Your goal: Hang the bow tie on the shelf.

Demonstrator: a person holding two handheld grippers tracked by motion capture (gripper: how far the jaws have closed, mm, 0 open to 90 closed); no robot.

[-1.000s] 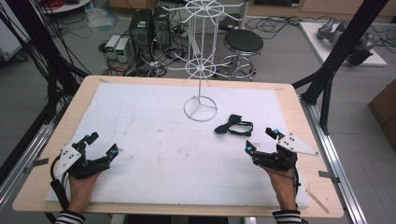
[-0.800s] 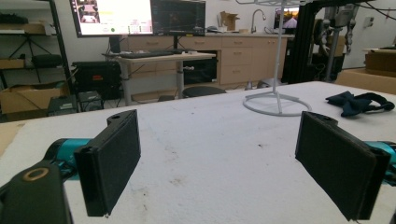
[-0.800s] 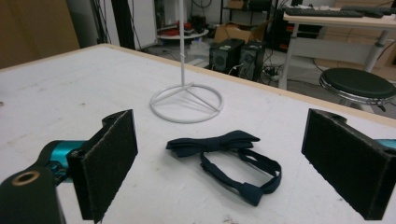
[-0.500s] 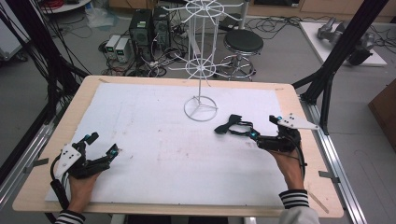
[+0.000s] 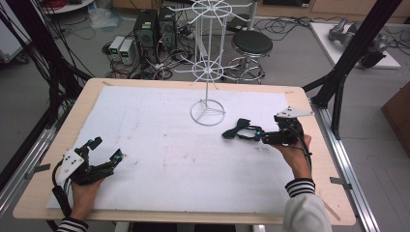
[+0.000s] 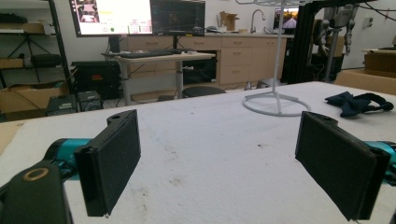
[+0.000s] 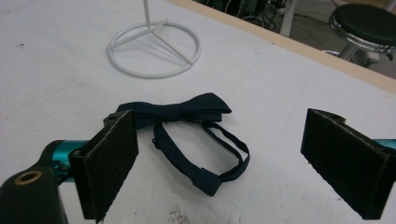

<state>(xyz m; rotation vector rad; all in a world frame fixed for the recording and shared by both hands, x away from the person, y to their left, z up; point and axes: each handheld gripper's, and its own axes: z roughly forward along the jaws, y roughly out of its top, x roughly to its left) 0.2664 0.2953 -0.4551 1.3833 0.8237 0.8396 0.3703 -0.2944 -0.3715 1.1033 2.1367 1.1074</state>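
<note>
- The bow tie (image 7: 182, 113) is dark navy, its flat bow joined to a thin strap looped beside it, with a small clasp at the loop's near end.
- It lies on the white table cover (image 5: 154, 145), near the white wire stand (image 5: 208, 112).
- The right gripper (image 5: 251, 135) sits at the tie with its jaws spread wide, gripping nothing.
- The left gripper (image 5: 104, 154) rests well apart, jaws likewise released.

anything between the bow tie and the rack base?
No. Between the bow tie and the rack base lies bare white table cover, seen in the right gripper view and the high view.
</note>
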